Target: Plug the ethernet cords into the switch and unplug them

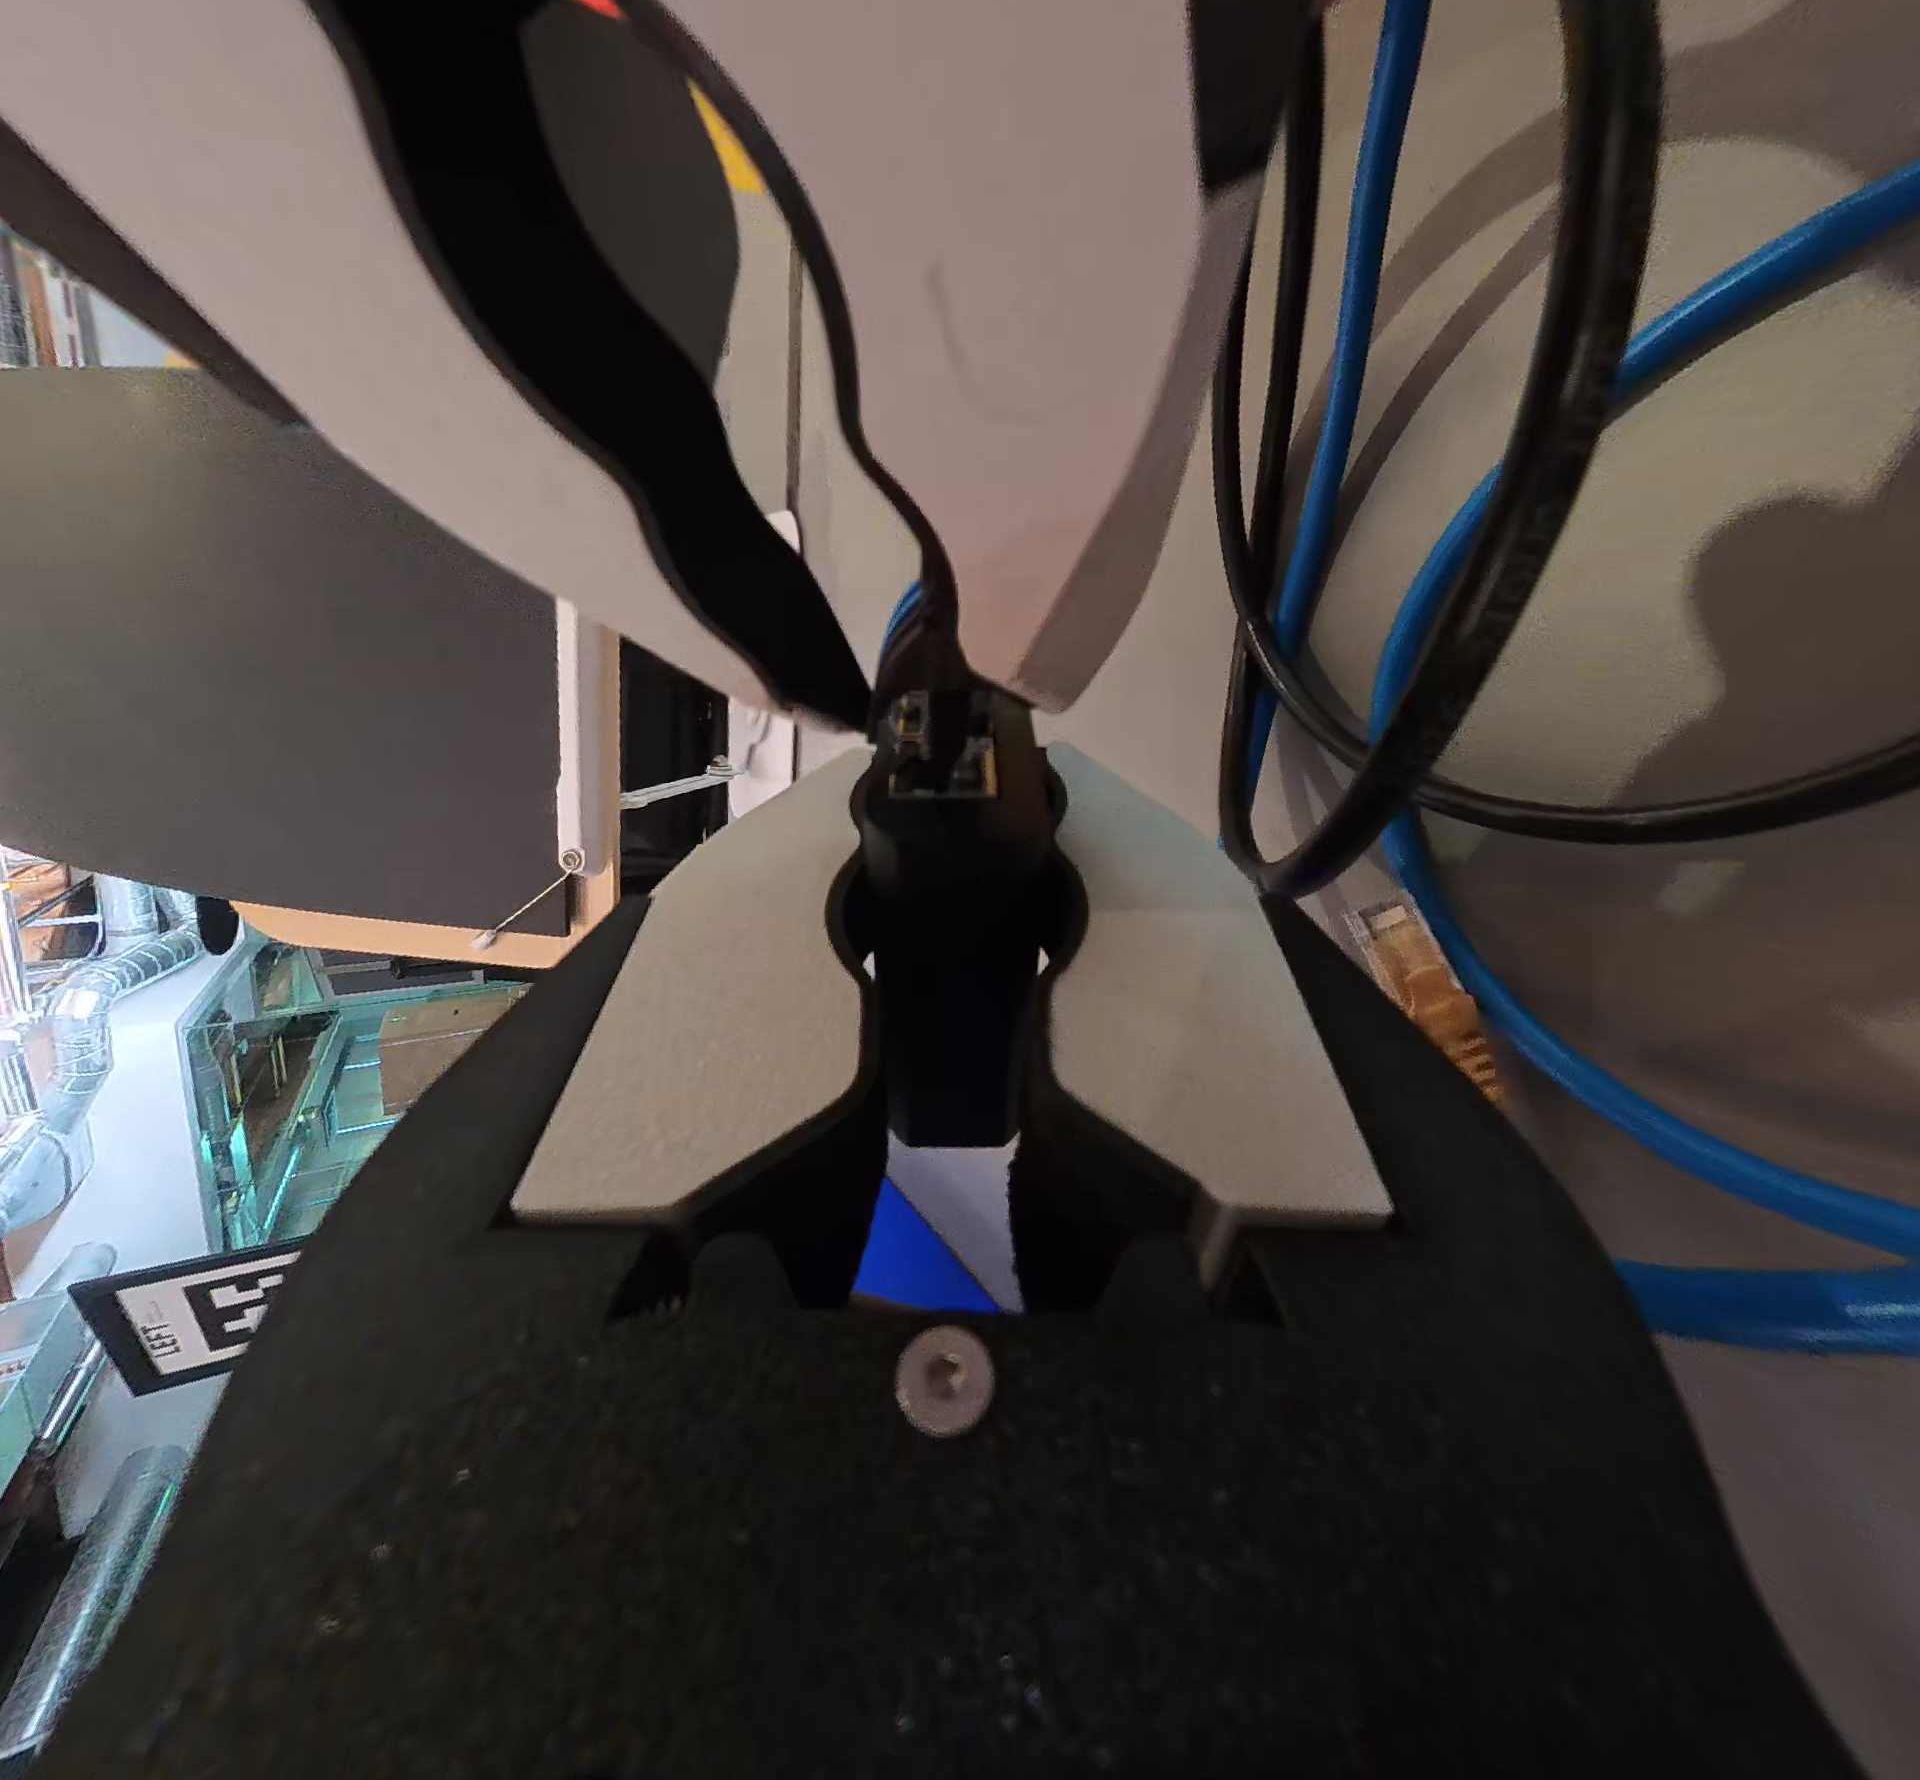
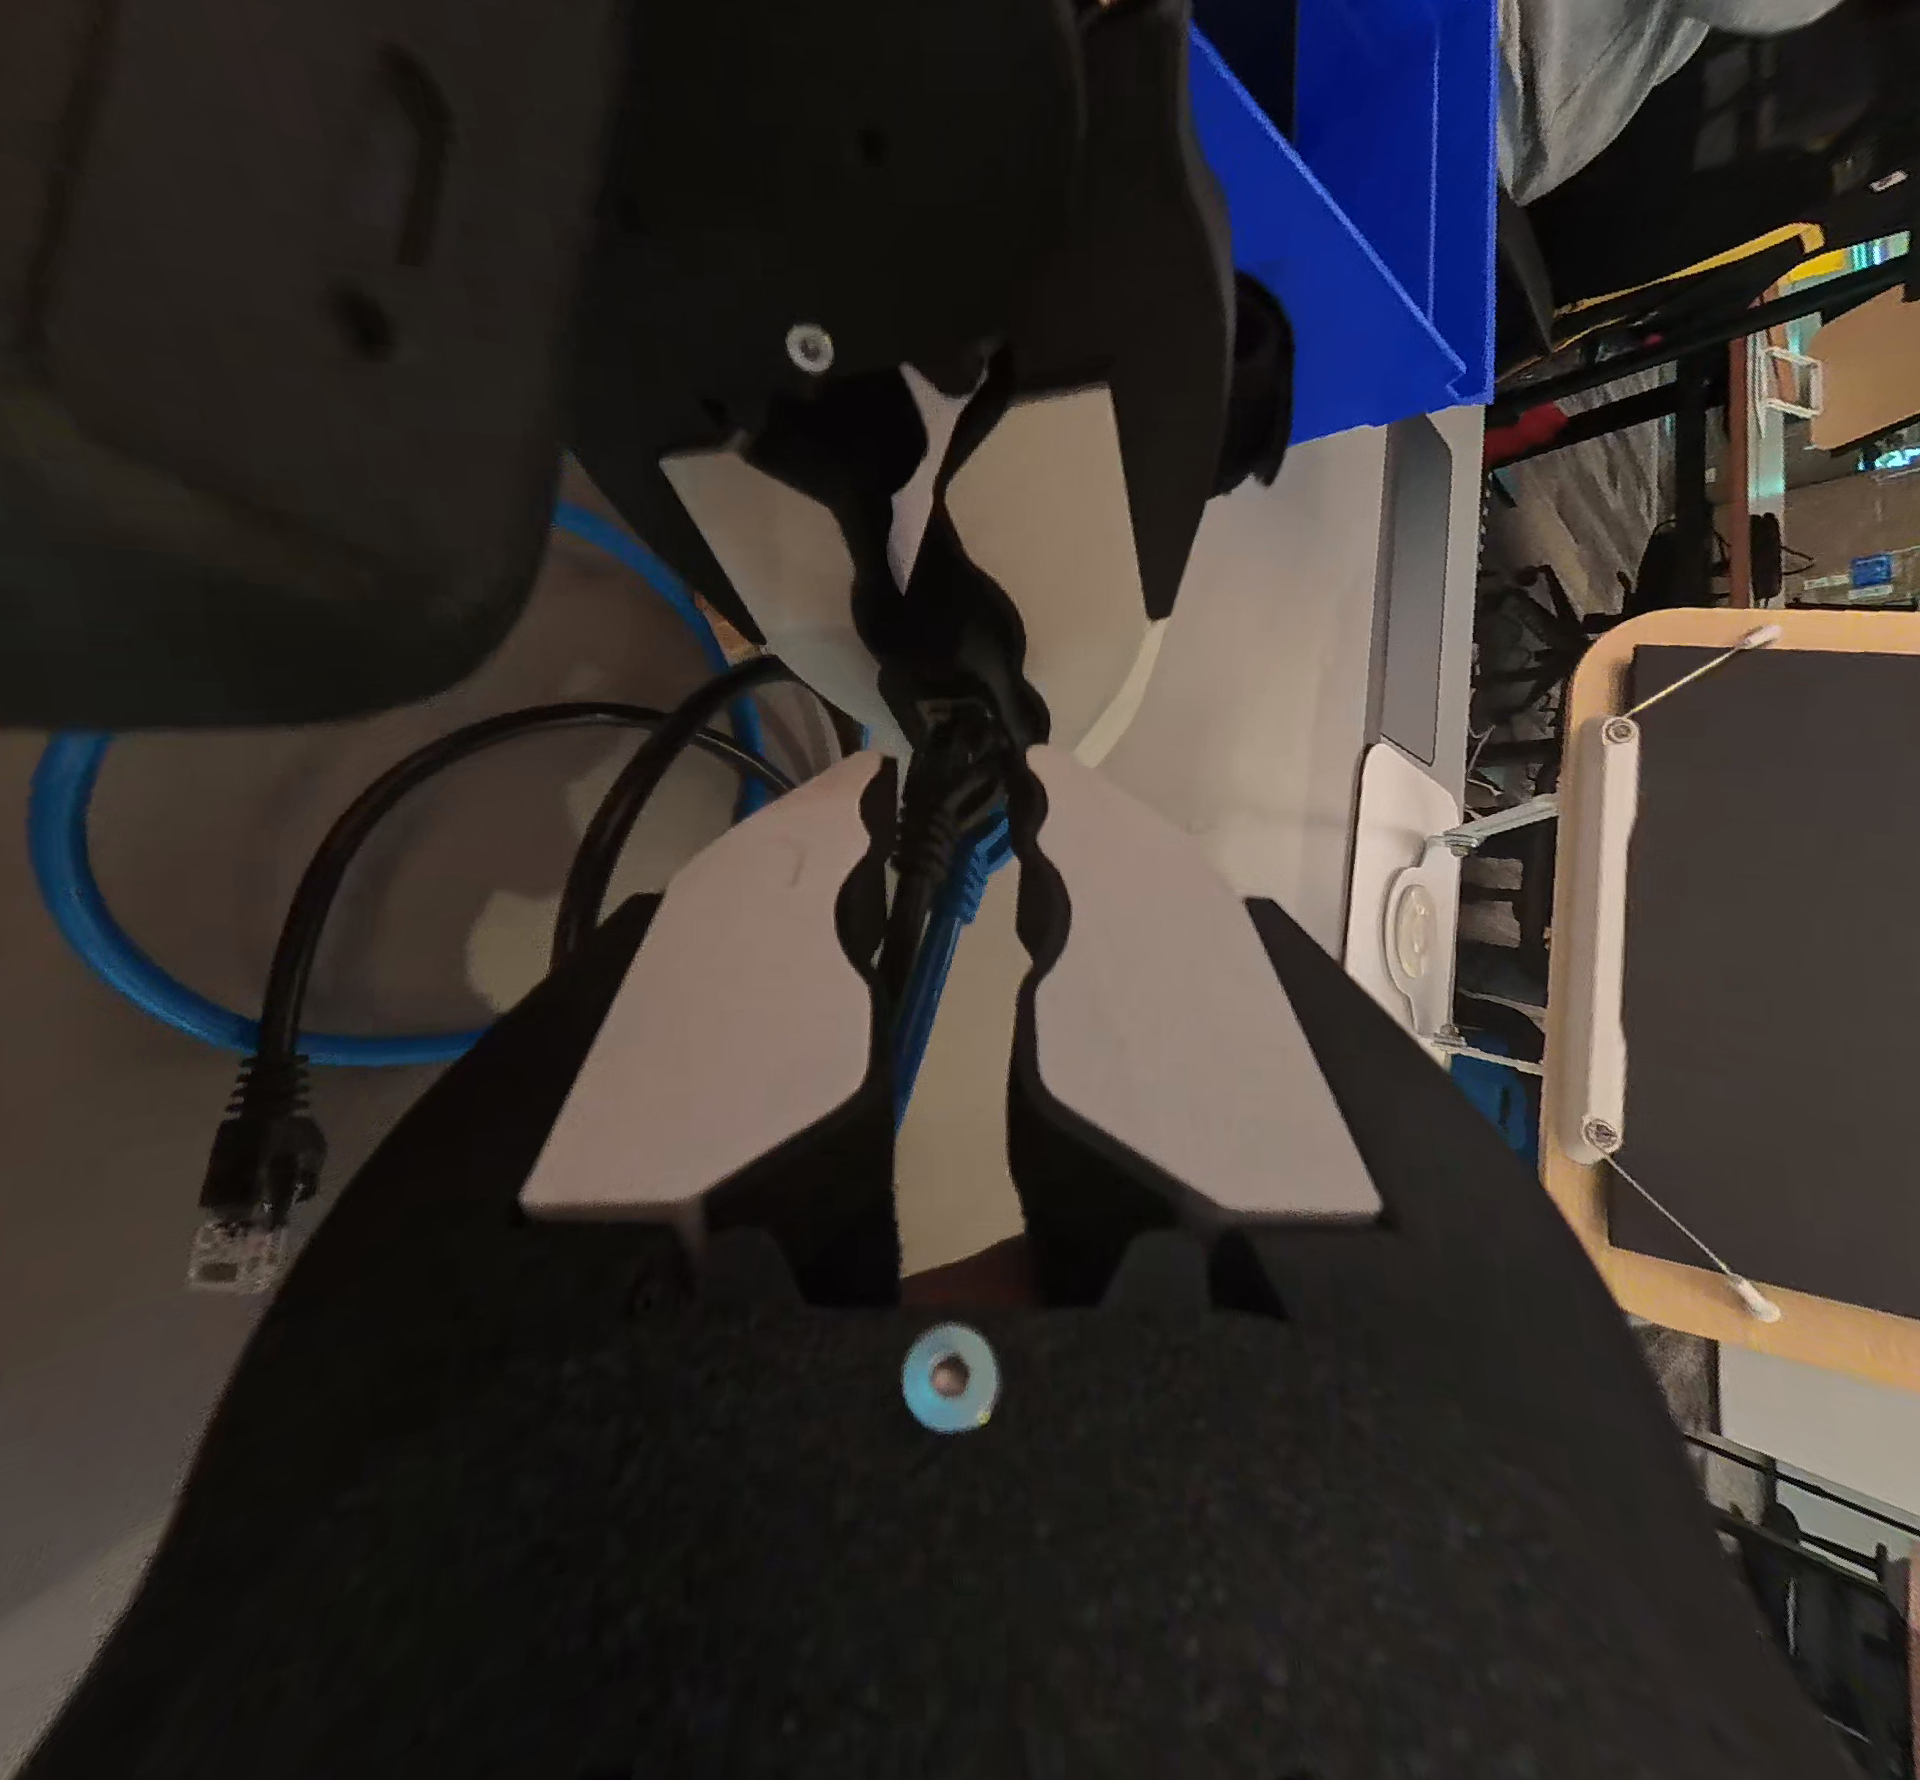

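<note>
My left gripper [image 1: 951,785] is shut on the small black switch [image 1: 951,992], with the port face pointing away from the camera. My right gripper [image 1: 930,681] comes from the opposite side and meets it tip to tip. In the right wrist view, my right gripper [image 2: 951,780] is shut on the plug end of a black ethernet cord [image 2: 935,837], right at the switch [image 2: 966,618] held by the left gripper [image 2: 961,681]. A blue cord [image 2: 940,961] also runs between the right fingers. I cannot tell whether the plug is seated.
Loops of black cord [image 1: 1590,380] and blue cord [image 1: 1351,276] hang over the grey table. A loose black plug with a clear tip [image 2: 244,1200] lies on the left. A blue bin [image 2: 1351,172] stands behind, and a wooden board with a black panel [image 2: 1766,951] on the right. The gap from one gripper's tips to the other's is roughly 5 cm.
</note>
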Demonstrator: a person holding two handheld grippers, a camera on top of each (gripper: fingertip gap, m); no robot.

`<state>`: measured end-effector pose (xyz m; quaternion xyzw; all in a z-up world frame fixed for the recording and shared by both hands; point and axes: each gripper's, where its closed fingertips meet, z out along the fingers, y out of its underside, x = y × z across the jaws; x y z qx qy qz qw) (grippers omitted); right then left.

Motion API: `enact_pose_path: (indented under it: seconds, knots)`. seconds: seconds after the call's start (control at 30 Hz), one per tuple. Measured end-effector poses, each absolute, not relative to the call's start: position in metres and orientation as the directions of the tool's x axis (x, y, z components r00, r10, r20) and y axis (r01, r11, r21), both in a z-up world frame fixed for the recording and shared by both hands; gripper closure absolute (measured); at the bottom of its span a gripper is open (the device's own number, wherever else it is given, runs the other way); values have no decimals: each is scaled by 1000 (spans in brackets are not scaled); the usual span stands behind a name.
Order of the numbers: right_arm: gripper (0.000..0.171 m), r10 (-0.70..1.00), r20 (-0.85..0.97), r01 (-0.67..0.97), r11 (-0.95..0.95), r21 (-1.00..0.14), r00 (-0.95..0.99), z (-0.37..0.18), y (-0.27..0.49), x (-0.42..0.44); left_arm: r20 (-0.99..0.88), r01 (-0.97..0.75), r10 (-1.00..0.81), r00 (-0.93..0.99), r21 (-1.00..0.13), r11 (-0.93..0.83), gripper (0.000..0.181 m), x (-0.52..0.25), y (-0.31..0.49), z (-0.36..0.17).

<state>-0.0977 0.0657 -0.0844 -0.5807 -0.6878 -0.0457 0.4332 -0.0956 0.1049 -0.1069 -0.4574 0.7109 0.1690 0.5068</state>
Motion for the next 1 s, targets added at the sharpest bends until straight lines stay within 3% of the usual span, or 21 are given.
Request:
enact_pose_path:
  seconds: [0.27, 0.63, 0.83, 1.0]
  knots:
    - [155, 770, 636, 881, 272, -388, 42, -91, 69, -98, -860, -836, -509, -47, -245, 492, 156, -97, 107, -113]
    - [157, 751, 658, 893, 259, -367, 52, -95, 66, -93, -910, -834, -414, -21, -213, 510, 156, -90, 110, -109]
    - [154, 800, 564, 841, 149, -520, 206, -96, 65, -94, -922, -807, -388, -20, -214, 550, 155, -87, 109, -113]
    - [153, 833, 376, 755, -73, -652, 406, -90, 60, -88, -938, -814, -346, -3, -199, 545, 156, -89, 112, -108]
